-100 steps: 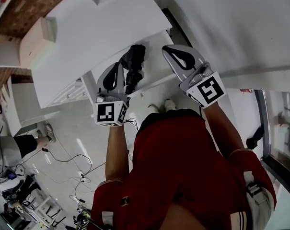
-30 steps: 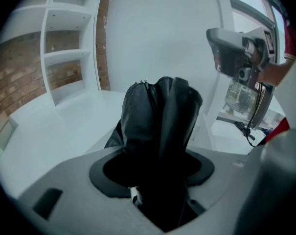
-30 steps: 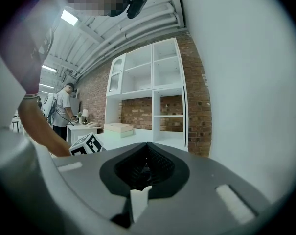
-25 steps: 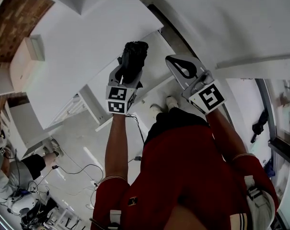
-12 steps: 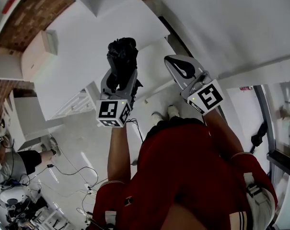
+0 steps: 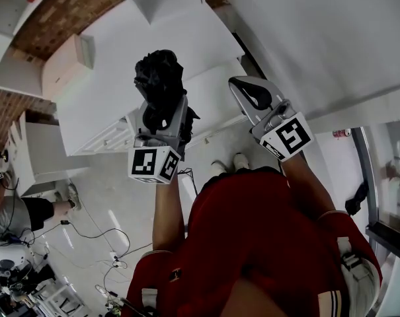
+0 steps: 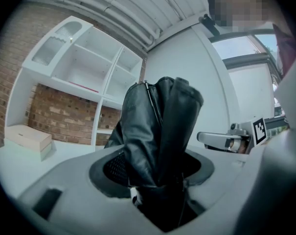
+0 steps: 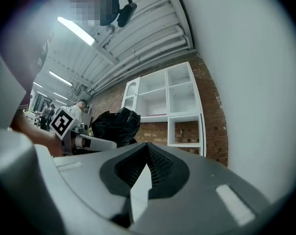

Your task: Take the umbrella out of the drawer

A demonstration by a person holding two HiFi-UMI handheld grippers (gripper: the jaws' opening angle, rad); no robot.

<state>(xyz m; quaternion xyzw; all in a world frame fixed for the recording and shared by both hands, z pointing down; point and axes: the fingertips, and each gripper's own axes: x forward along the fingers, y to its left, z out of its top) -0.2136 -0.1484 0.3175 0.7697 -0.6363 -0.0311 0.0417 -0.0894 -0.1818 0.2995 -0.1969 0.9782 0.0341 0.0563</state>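
Observation:
A black folded umbrella stands upright between the jaws of my left gripper, held above the open white drawer. In the left gripper view the umbrella fills the middle, and my left gripper is shut on its lower end. My right gripper hovers to the right of it over the drawer, jaws together with nothing between them. The right gripper view shows its closed jaws and, at the left, the umbrella in the other gripper.
The drawer belongs to a white cabinet with a cardboard box on top. A white shelf unit stands against a brick wall. Cables lie on the floor, and a person sits at the far left.
My left gripper has risen with the umbrella, lifting it out of the drawer and tipping it more upright. The right gripper has risen a little.

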